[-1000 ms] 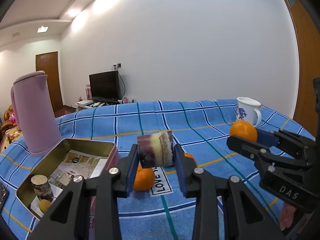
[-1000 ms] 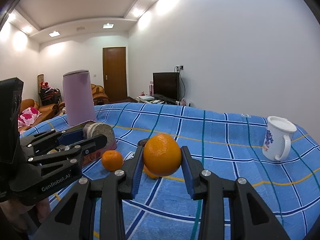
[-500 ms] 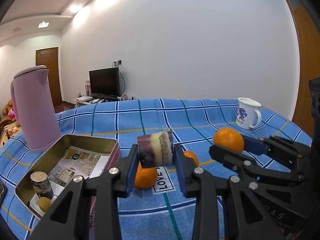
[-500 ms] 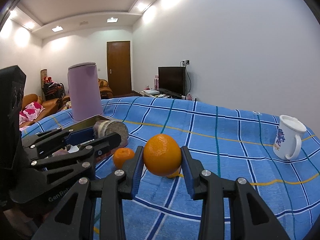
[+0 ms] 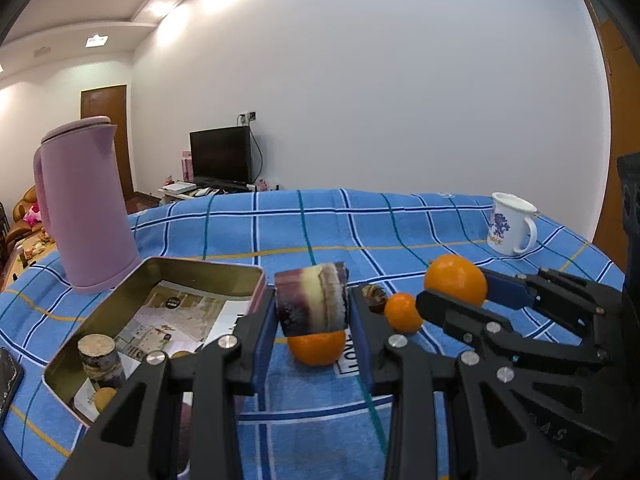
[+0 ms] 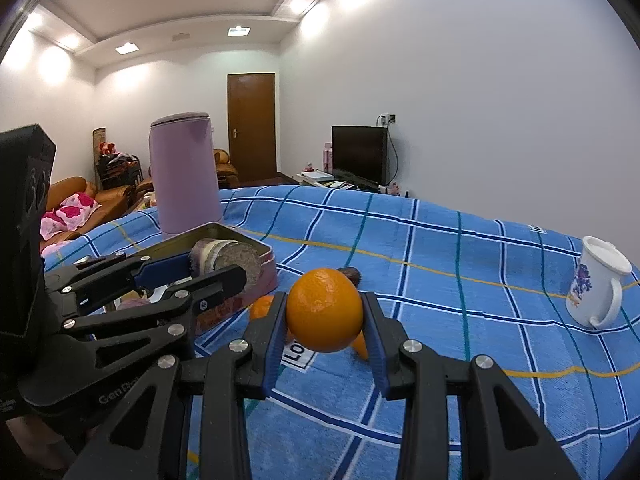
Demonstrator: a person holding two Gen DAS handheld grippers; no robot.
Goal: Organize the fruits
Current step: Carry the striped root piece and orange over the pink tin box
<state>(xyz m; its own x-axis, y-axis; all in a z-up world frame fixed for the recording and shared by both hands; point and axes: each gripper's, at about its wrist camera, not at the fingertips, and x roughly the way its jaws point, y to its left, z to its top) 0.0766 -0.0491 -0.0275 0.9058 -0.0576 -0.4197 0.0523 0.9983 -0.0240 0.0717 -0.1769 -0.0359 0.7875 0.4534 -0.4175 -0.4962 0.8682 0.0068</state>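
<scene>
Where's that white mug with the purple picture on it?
The white mug stands upright on the blue checked cloth at the far right in both views, alone, beyond the orange in the right gripper.

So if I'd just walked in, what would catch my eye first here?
Probably the two black claws held side by side over the blue checked tablecloth: the left gripper clamps a purple sugarcane chunk, the right gripper an orange. Left of them sit an open gold tin and a tall pink kettle.
</scene>
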